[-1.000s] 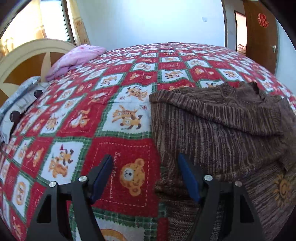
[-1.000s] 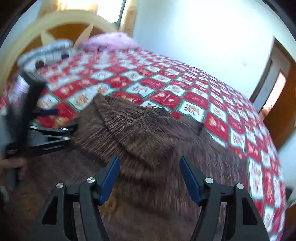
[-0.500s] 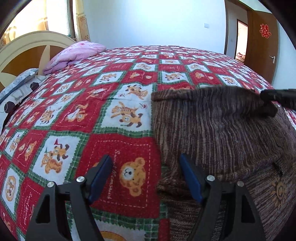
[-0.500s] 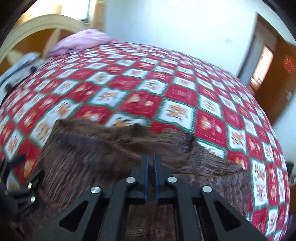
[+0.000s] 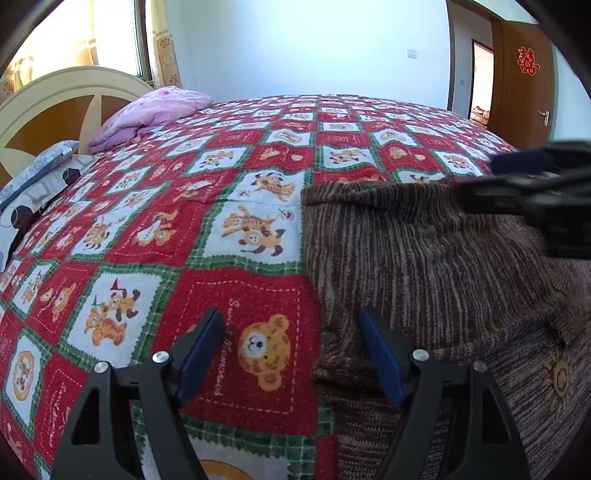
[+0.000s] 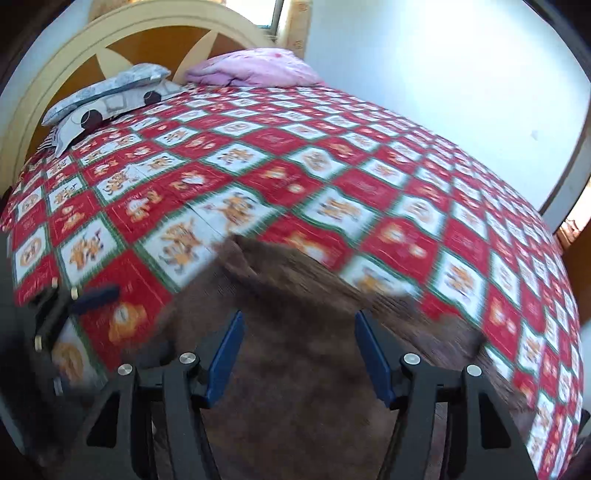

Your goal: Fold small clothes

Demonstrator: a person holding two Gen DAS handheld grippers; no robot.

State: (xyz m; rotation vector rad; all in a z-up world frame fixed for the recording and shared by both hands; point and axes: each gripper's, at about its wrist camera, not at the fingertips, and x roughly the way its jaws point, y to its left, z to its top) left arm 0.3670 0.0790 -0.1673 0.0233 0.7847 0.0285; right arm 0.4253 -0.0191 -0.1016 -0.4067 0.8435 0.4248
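Note:
A brown striped knitted sweater lies folded on the red checked bedspread. My left gripper is open and low over the sweater's left edge, with its right finger over the knit. My right gripper is open and empty above the sweater, which is blurred in the right wrist view. The right gripper also shows in the left wrist view, blurred, over the sweater's far right part. The left gripper shows in the right wrist view.
A pink pillow and a grey patterned pillow lie against the cream headboard. A wooden door and an open doorway stand at the far right. The bedspread extends far behind the sweater.
My right gripper was open, then shut, and is open again now. The sweater's top flap, rumpled a second ago, lies flat. My left gripper has hardly moved.

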